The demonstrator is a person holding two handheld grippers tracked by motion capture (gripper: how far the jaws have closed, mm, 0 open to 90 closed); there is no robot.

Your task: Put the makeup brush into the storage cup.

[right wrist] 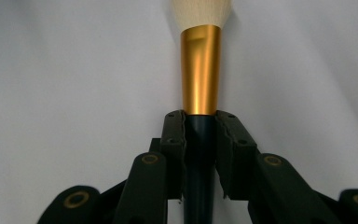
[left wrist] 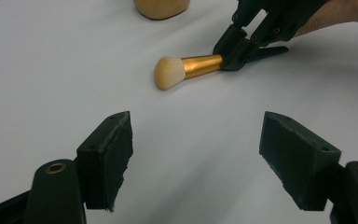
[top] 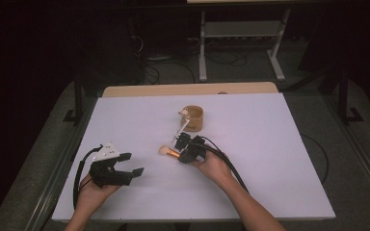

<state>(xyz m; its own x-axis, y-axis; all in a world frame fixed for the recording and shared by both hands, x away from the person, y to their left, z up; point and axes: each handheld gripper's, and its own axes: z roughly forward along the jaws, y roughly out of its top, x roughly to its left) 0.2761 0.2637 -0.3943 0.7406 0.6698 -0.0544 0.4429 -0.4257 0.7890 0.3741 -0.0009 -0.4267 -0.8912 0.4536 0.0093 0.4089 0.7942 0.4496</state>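
**Brush gripped, cup still waiting**

The right gripper (top: 182,148) has its 2 black jaws pressed tight on the dark handle of a makeup brush (right wrist: 200,70), clamping just behind the gold ferrule. In the left gripper view the brush (left wrist: 186,69) lies low over the white table (top: 270,159), bristles at or just above the surface; I cannot tell whether they touch. The left gripper (top: 127,163) sits well apart to the side, jaws spread wide and holding nothing.

Just beyond the brush stands a small tan cup (top: 193,118) with a thin white-handled tool (top: 183,126) leaning out over its rim. Judging by that, the pick-up looks done: the grip is square and centred. What seems left is the lift and the carry to the cup, handle-down or head-down.

The brush itself is short, with a domed cream head of soft bristles, a tapered gold collar, and a navy stem.
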